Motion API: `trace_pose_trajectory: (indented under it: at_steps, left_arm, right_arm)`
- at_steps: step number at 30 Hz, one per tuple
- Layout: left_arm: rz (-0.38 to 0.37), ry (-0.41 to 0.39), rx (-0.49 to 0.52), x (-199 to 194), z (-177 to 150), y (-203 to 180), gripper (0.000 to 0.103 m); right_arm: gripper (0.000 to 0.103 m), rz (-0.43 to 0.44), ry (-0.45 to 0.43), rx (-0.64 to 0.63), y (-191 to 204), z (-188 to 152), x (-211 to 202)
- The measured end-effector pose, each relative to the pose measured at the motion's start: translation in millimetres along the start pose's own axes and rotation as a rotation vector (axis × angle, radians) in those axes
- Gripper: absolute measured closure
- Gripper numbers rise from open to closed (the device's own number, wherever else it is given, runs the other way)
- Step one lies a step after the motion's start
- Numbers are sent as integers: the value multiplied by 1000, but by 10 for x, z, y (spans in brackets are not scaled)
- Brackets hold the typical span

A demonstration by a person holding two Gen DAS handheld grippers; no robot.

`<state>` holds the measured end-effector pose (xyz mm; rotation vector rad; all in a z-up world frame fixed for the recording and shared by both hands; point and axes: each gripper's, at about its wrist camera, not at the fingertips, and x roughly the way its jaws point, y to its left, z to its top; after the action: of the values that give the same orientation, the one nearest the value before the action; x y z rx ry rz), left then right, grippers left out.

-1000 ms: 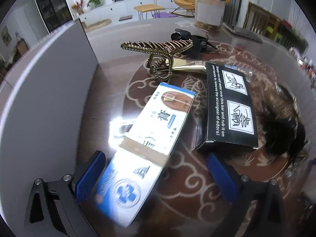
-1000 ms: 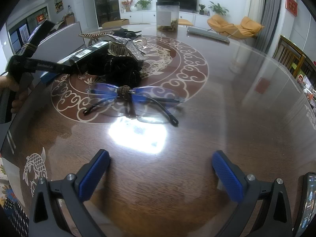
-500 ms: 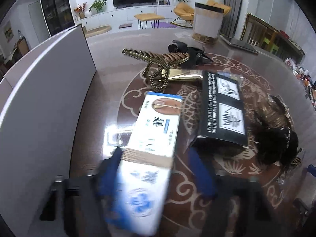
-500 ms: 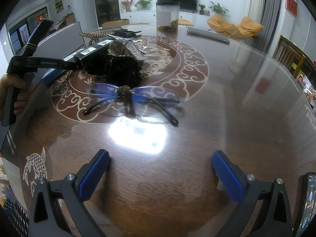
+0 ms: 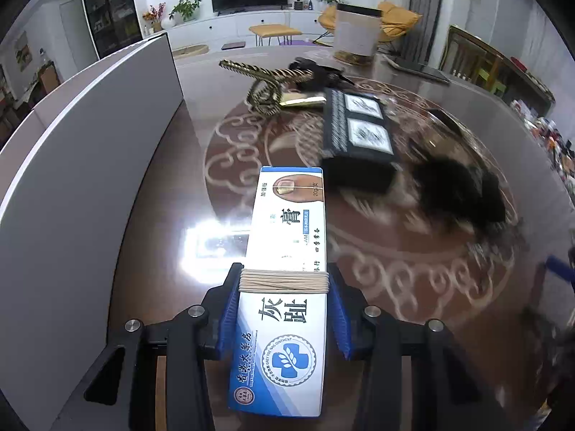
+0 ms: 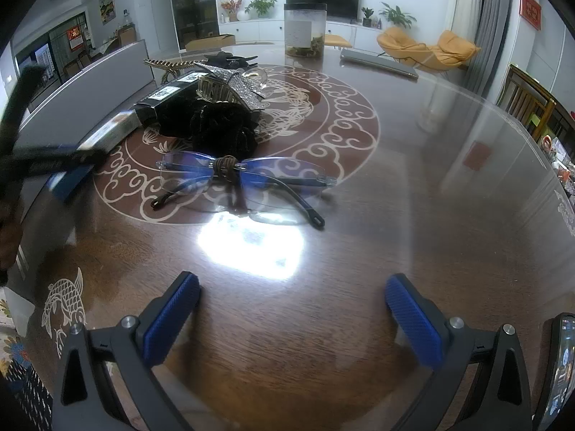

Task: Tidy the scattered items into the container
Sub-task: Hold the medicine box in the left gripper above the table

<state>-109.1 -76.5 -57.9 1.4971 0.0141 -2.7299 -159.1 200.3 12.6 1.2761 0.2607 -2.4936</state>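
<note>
My left gripper [image 5: 284, 280] has its blue pads [image 5: 230, 316] pressed on both sides of a white and blue ointment box [image 5: 287, 237]; its jaws are still closing. The box is carried just above the table, beside the grey container wall [image 5: 90, 136]. Beyond it lie a black box [image 5: 355, 136], a gold hair clip [image 5: 266, 82] and a black scrunchie [image 5: 456, 186]. My right gripper [image 6: 293, 298] stands open over bare table, short of the glasses [image 6: 244, 176]. A rhinestone clip [image 6: 233, 86] rests on the scrunchie [image 6: 222, 122].
A tall jar [image 6: 304, 30] and a flat grey device [image 6: 379, 63] stand at the table's far side. A phone [image 6: 557, 370] lies by the right gripper. Wooden chairs [image 6: 532, 104] line the right edge. The left gripper [image 6: 72, 165] is a blur.
The left jaws closed from wide open onto the ointment box. The box came up and moved with the gripper away from the black box. The right gripper stayed still.
</note>
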Motion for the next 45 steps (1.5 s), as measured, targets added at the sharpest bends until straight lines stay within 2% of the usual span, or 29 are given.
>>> trace_pose_trajectory:
  at_steps: [5, 12, 13, 15, 16, 17, 21, 23, 45]
  left_arm:
    - [-5, -27, -4, -176, -284, -35, 59]
    - [-26, -57, 7, -231, -386, -35, 57]
    - [-33, -64, 10, -233, -393, -31, 53]
    - [-23, -68, 25, -209, -395, -50, 38]
    - [-9, -70, 29, -192, -398, -58, 25]
    - [-2, -75, 20, -181, -408, -43, 18]
    - [-25, -72, 14, -166, -416, -15, 13]
    - [-26, -56, 40, -134, -401, -60, 1]
    - [-32, -52, 40, -106, -401, -70, 0]
  right_arm:
    - [0, 0, 0, 0, 2, -3, -6]
    - [0, 0, 0, 0, 1, -1, -1]
    - [0, 0, 0, 0, 1, 0, -1]
    - [0, 0, 0, 0, 1, -1, -2]
    - [0, 0, 0, 0, 1, -1, -1]
    - [0, 0, 0, 0, 2, -4, -5]
    - [0, 0, 0, 0, 2, -3, -3]
    - [0, 0, 0, 0, 2, -3, -2]
    - [0, 0, 0, 0, 3, -5, -4]
